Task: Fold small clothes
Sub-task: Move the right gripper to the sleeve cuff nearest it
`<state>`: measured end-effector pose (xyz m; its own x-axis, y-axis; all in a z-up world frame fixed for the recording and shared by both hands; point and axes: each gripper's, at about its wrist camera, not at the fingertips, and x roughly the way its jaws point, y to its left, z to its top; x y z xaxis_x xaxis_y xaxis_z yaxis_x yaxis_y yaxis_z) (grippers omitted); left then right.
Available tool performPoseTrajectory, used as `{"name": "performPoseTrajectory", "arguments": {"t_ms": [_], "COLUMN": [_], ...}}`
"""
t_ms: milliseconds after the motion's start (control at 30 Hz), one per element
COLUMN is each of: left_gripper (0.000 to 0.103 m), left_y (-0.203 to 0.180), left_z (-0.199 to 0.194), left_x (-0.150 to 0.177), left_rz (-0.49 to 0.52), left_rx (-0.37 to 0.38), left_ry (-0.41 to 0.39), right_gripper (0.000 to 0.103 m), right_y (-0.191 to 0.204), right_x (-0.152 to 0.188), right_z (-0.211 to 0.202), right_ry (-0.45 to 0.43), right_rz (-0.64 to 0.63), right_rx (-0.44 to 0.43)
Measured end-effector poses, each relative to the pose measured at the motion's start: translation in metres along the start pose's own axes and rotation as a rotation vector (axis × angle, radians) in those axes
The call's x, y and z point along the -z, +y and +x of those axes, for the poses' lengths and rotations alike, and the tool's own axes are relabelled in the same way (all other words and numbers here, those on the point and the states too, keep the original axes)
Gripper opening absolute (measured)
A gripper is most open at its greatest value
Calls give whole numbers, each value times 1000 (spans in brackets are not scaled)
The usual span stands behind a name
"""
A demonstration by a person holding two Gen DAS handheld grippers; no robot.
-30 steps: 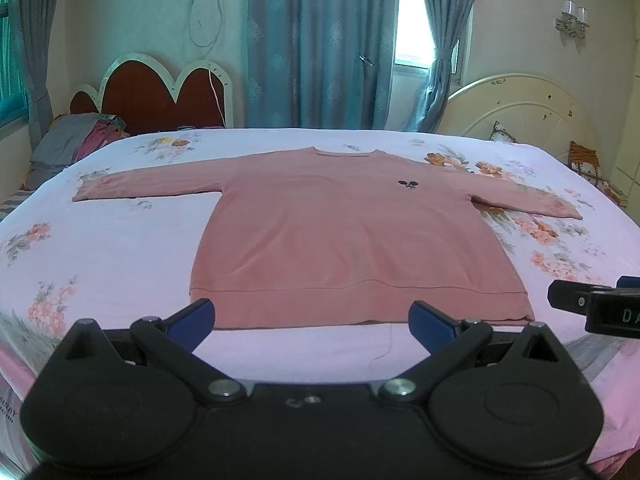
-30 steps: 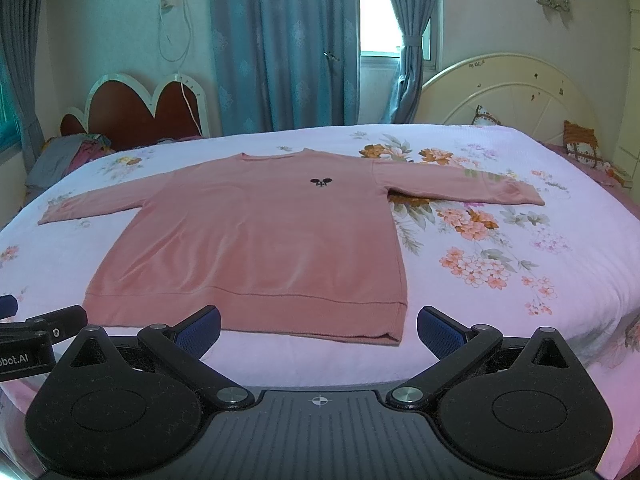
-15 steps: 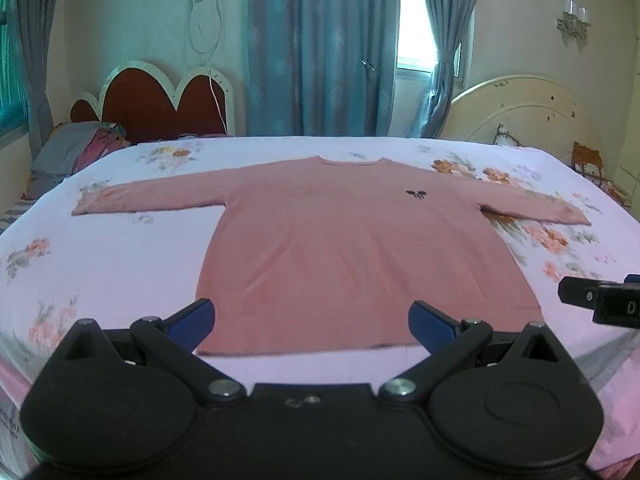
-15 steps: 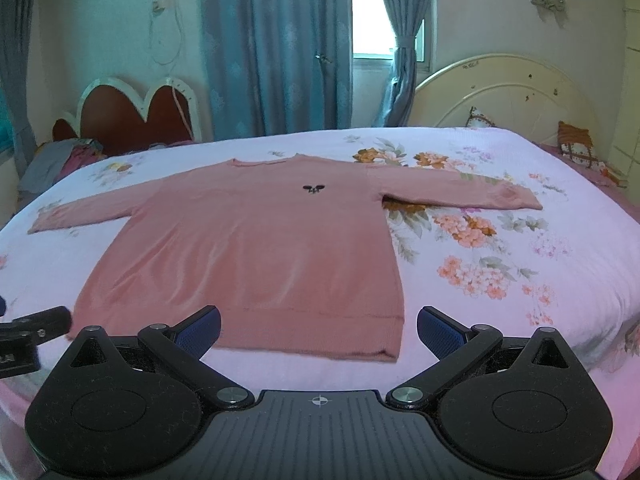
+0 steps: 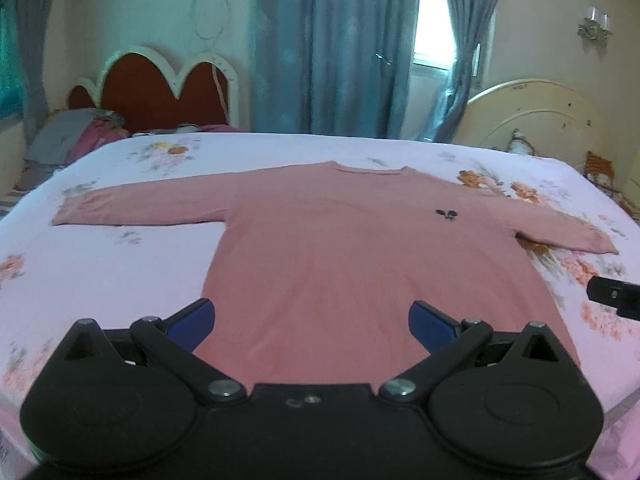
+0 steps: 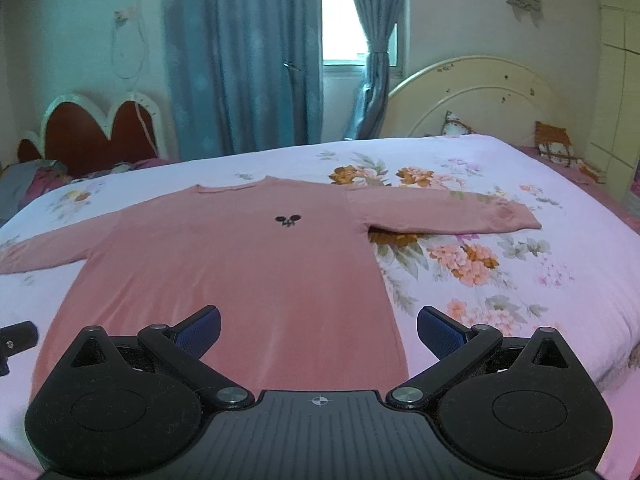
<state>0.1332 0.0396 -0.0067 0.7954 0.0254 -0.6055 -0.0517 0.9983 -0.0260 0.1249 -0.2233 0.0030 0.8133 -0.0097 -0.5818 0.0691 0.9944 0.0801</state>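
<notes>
Only sweater (image 5: 360,264) hem hidden (behind left gripper (image 5: 311,322)).

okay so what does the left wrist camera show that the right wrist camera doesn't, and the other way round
Only the left wrist view shows the full end of the sweater's left sleeve; in the right view it runs off the edge.

Only the right wrist view shows the full cuff of the right sleeve lying flat on the floral bedsheet.

Both show the pink sweater spread flat, front up, with its small black emblem, and an open, empty hand-held gripper, left and right, near the hem.
</notes>
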Motion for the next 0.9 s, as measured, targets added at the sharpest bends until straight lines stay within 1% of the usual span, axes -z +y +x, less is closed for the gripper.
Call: {"name": "performPoseTrajectory", "arguments": {"t_ms": [100,167,200,267,300,367,400,467,533,633,767,833,900], "left_gripper": [103,103,103,103,103,103,103,103,103,103,103,103,103], "left_y": [4,3,2,0,-2,-7,-11,-21,-32,-53,-81,-95,-111], "left_z": [10,22,27,41,49,63,68,82,93,107,128,140,153], "left_x": [-11,-17,-19,-21,-23,-26,-27,-31,-37,-49,-67,-76,-85], "left_rz": [14,21,14,-5,-9,-21,-23,-22,-14,21,-10,-19,-17], "left_rx": [22,37,32,29,47,84,88,72,60,94,69,42,30], "left_ry": [-31,-30,-25,5,27,47,54,65,59,24,-1,-6,-3], "right_gripper": [103,103,103,103,103,103,103,103,103,103,103,103,102], "right_y": [2,1,0,-4,-8,-19,-24,-36,-51,-78,-123,-152,-185], "right_x": [-11,-17,-19,-22,-24,-28,-29,-33,-40,-50,-68,-78,-86], "right_z": [14,24,28,33,35,40,43,53,68,92,127,146,166], "right_ry": [-7,-8,-9,-9,-11,-17,-17,-15,-9,-10,-13,-15,-10], "right_rz": [13,22,21,15,13,22,23,32,51,73,124,158,210], "right_rx": [25,40,46,65,64,60,63,75,86,107,134,156,171]}}
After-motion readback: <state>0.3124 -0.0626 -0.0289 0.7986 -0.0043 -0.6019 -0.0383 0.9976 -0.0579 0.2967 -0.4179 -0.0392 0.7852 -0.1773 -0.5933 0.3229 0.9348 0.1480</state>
